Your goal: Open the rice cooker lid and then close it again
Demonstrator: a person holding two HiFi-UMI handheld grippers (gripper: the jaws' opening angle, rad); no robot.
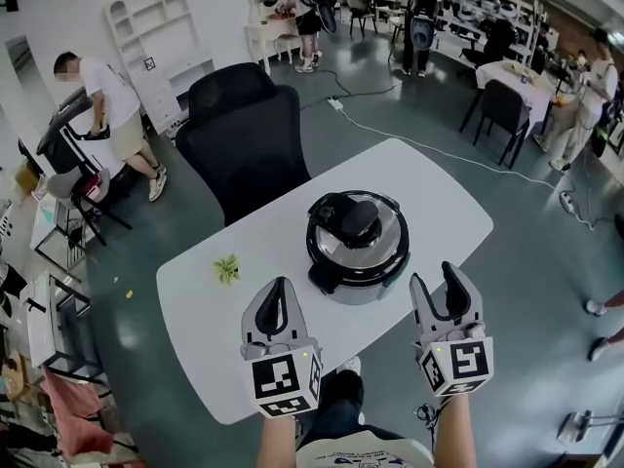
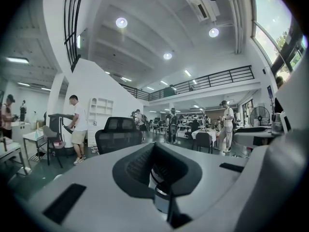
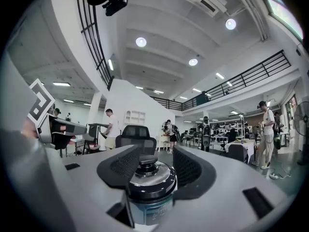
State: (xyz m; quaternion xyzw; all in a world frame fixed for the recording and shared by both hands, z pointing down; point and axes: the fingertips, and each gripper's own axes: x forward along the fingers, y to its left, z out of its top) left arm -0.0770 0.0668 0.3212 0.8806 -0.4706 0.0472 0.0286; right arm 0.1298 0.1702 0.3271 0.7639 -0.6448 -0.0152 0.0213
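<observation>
Two grippers, nearest the camera, short of a shut rice cooker

The left gripper (image 1: 278, 283) has its jaws a narrow slit apart and empty; its own view shows only a sliver of the rice cooker (image 1: 356, 247). The right gripper (image 1: 437, 273) gapes wider, also empty, and its view cuts off the cooker's base. The cooker sits untouched on the white table (image 1: 439, 203), beside a green scrap (image 1: 227, 268) too small to identify.

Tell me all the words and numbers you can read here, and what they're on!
No text here can be read.
Rice cooker, front panel: faint print, too blurred to read.
Left marker cube and right marker cube: black-and-white square patterns, no letters or numbers.
Shirt: dark print, cut off at the picture's edge, unreadable.
</observation>
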